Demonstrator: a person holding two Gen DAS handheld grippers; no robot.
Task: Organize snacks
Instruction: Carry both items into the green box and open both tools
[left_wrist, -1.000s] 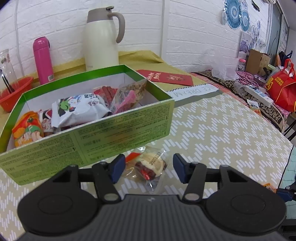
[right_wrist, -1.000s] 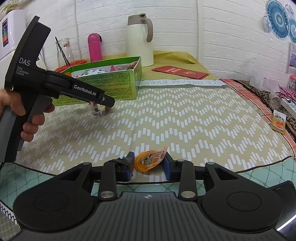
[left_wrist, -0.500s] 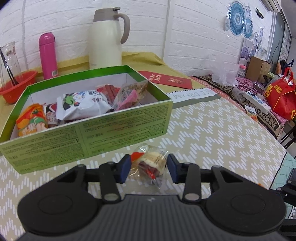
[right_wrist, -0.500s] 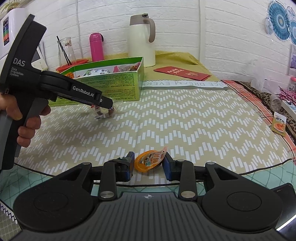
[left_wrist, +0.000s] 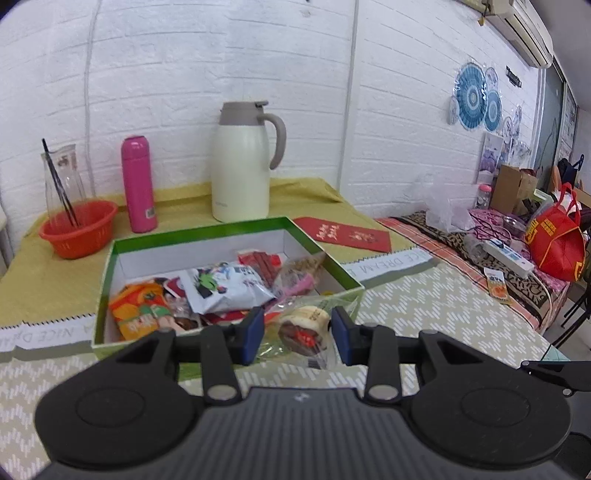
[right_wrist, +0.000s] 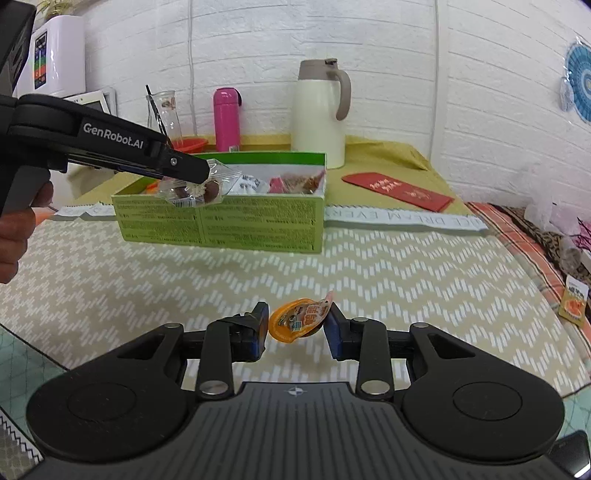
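My left gripper (left_wrist: 297, 334) is shut on a clear-wrapped pastry snack (left_wrist: 304, 326) and holds it in the air at the near wall of the green box (left_wrist: 110, 273), which holds several snack packets. In the right wrist view the left gripper (right_wrist: 199, 177) carries the wrapped snack (right_wrist: 195, 188) at the box's (right_wrist: 258, 229) front left rim. My right gripper (right_wrist: 297, 326) is shut on an orange jelly cup (right_wrist: 297, 319), held just above the tablecloth.
Behind the box stand a cream thermos jug (left_wrist: 242, 162), a pink bottle (left_wrist: 138, 184), an orange bowl (left_wrist: 79, 229) and a glass carafe (left_wrist: 64, 177). A red envelope (left_wrist: 347, 234) lies to the right. A small orange packet (right_wrist: 572, 304) lies at the table's right edge.
My left gripper closed on the wrapped snack, lifted it off the table and rose to the box's rim. My right gripper kept its hold on the jelly cup and lifted a little.
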